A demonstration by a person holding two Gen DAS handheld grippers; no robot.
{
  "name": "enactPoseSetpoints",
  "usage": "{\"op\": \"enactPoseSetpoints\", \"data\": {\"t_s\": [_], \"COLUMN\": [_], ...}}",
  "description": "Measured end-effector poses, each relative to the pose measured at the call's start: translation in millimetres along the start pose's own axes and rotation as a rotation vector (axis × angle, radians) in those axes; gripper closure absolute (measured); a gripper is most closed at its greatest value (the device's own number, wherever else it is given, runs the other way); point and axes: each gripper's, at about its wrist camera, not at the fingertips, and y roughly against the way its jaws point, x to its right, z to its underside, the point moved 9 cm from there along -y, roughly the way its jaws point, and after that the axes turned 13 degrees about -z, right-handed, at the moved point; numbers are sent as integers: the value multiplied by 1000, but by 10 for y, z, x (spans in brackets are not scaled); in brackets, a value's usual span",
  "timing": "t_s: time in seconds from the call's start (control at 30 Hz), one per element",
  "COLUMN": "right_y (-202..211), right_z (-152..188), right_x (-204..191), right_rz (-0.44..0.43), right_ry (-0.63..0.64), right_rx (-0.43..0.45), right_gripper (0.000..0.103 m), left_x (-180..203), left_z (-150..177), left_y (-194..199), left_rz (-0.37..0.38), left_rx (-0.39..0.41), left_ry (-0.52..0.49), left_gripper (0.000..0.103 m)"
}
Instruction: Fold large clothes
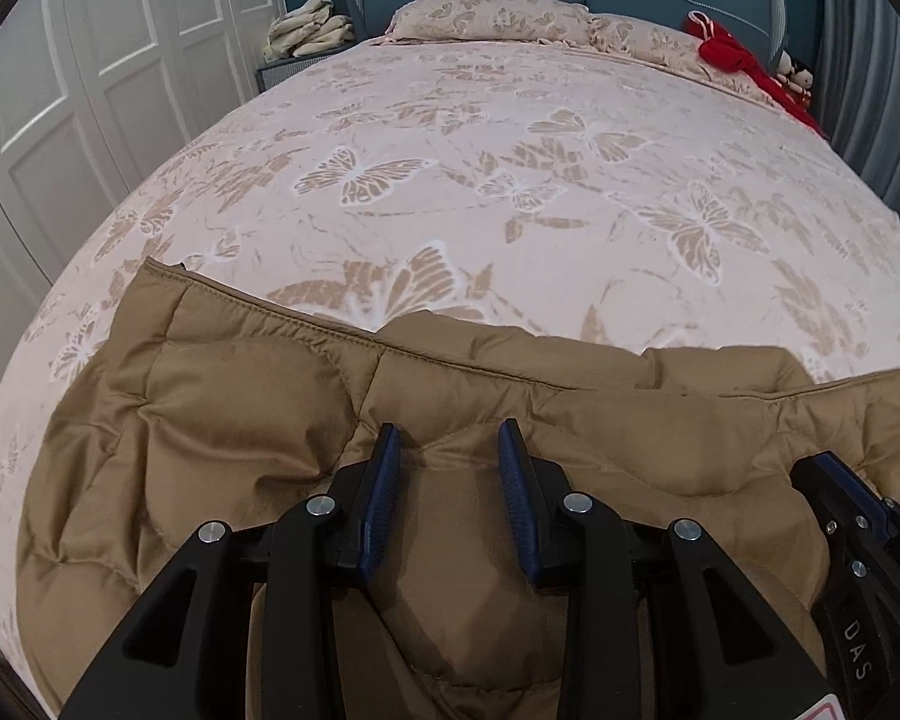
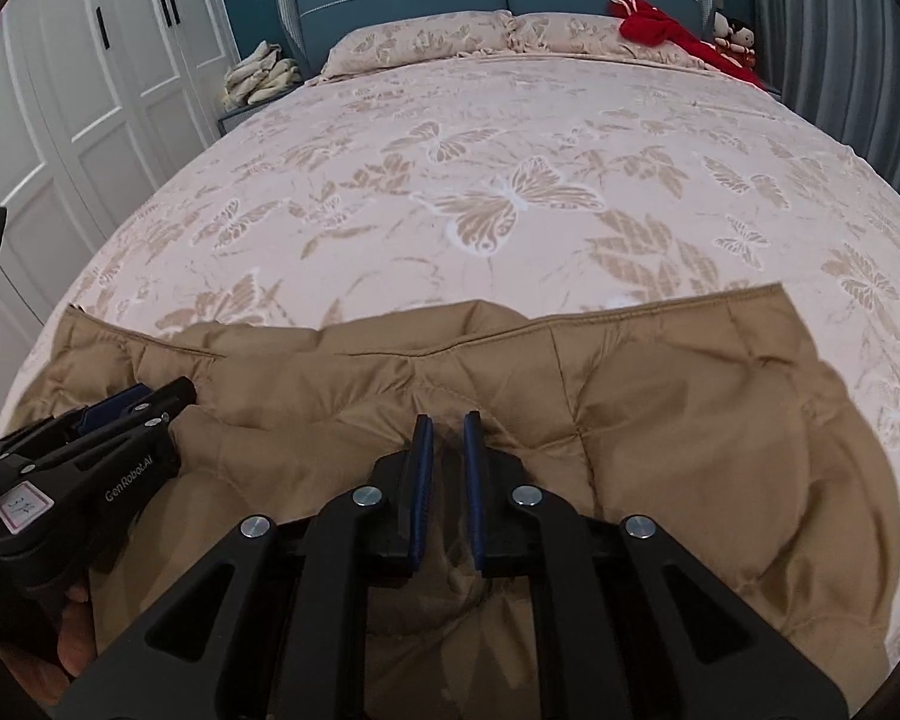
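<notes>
A tan quilted puffer jacket (image 1: 240,420) lies spread across the near end of the bed, its stitched hem edge facing the headboard. My left gripper (image 1: 450,435) is shut on a thick bulge of the jacket's padding, which fills the gap between its blue pads. Just to the right, my right gripper (image 2: 447,423) is shut on a thin fold of the same jacket (image 2: 690,408), pads nearly together. Each gripper shows in the other's view: the right gripper (image 1: 834,468) at the right edge, the left gripper (image 2: 150,399) at the left, with a hand below it.
The bed (image 1: 510,150) has a pink butterfly-print cover and runs to two pillows (image 1: 486,18) at a blue headboard. A red garment (image 1: 732,54) and small dolls (image 2: 735,30) sit at the far right. Cream clothes (image 1: 309,30) lie on a nightstand beside the white wardrobe (image 1: 90,90).
</notes>
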Motion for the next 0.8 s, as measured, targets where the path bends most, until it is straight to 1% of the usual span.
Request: {"op": "enactPoseSetpoints", "data": {"t_s": [0.27, 0.43, 0.8], "right_y": [-130, -199, -245], "right_z": [89, 131, 152], "right_x": [25, 32, 29], "right_rz": [7, 10, 27], "right_ry": [3, 11, 26], "right_rx": [-2, 14, 25], "right_gripper": [95, 95, 95], "left_x": [45, 84, 119], "left_z": [63, 93, 124], "left_y": [-107, -139, -191], "left_rz": [-12, -42, -69], "left_rx": [20, 42, 68], "left_ry": [-1, -19, -28], "left_gripper": [72, 72, 72]}}
